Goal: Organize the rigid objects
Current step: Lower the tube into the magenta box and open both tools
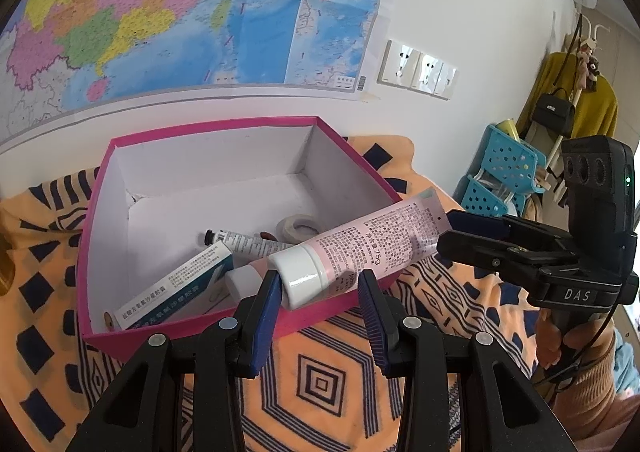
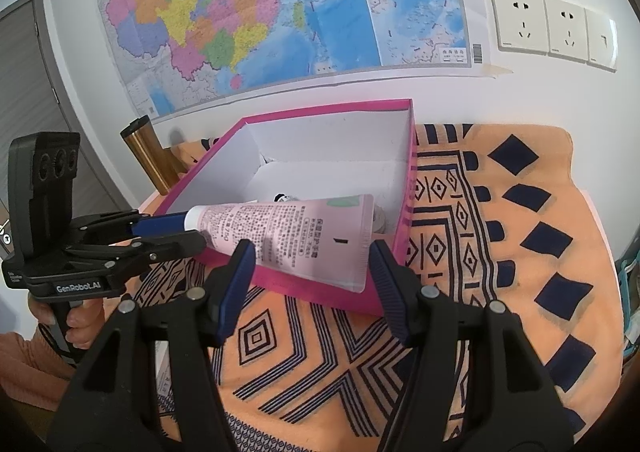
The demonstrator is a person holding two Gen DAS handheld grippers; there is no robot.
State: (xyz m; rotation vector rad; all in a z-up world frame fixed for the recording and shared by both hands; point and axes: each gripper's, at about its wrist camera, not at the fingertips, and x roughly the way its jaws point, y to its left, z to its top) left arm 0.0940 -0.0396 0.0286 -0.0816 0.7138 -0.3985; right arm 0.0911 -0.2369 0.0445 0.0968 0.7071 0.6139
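Note:
A pink tube (image 1: 372,240) with a white cap (image 1: 300,276) slants over the near right rim of the pink box (image 1: 96,211). My left gripper (image 1: 320,280) is shut on the cap end, as the right wrist view also shows for the left gripper (image 2: 192,234). My right gripper (image 2: 310,252) stands open. The tube (image 2: 304,228) lies crosswise just ahead of its fingertips, crimped end by the right finger. Inside the box lie a white-and-teal carton (image 1: 172,292), a thin dark-capped tube (image 1: 240,242), a tape roll (image 1: 298,228) and a white-capped item (image 1: 242,280).
An orange cloth (image 2: 500,252) with dark patterns covers the table. A gold cylinder (image 2: 148,155) stands left of the box by the wall. Blue perforated baskets (image 1: 504,171) sit beyond the table's right end. A hand (image 1: 560,336) holds the right gripper's handle.

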